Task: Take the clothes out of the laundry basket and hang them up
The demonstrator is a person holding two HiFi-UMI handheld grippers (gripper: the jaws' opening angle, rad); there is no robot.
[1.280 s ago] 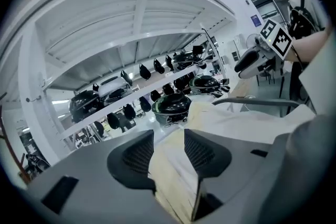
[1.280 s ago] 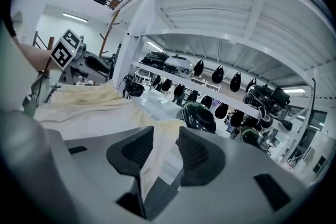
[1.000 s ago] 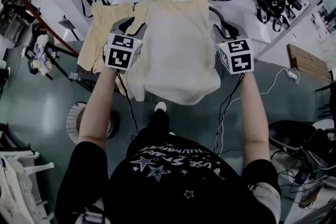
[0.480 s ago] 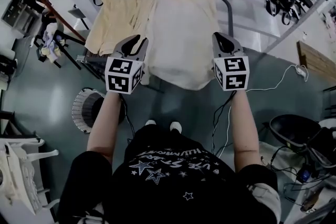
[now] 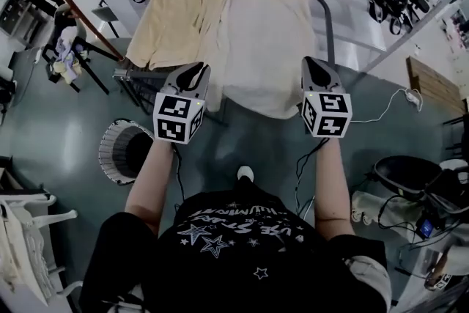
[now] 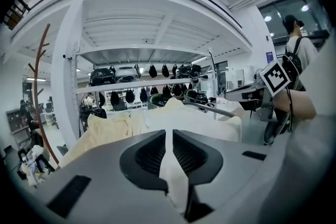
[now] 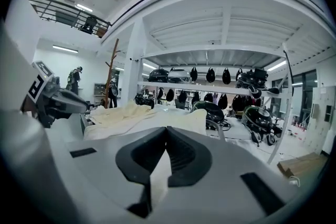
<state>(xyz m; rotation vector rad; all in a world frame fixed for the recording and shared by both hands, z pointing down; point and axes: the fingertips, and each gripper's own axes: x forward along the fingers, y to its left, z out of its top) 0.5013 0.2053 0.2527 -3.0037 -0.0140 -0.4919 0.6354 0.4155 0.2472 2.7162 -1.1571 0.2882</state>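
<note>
Your left tool (image 5: 195, 74) has just been closing. Its jaws stand almost together, with only a thin slit and nothing clamped between them, while your right tool (image 5: 317, 70) is clenched fully on nothing. Both hover side by side at mid-frame, at the near hem of the cream garment (image 5: 260, 33), which lies draped over the drying rack (image 5: 324, 18) in the upper middle, overlapping a yellower garment (image 5: 168, 22) to its left; the round white laundry basket (image 5: 110, 139) sits on the floor at the lower left, beside your left forearm.
</note>
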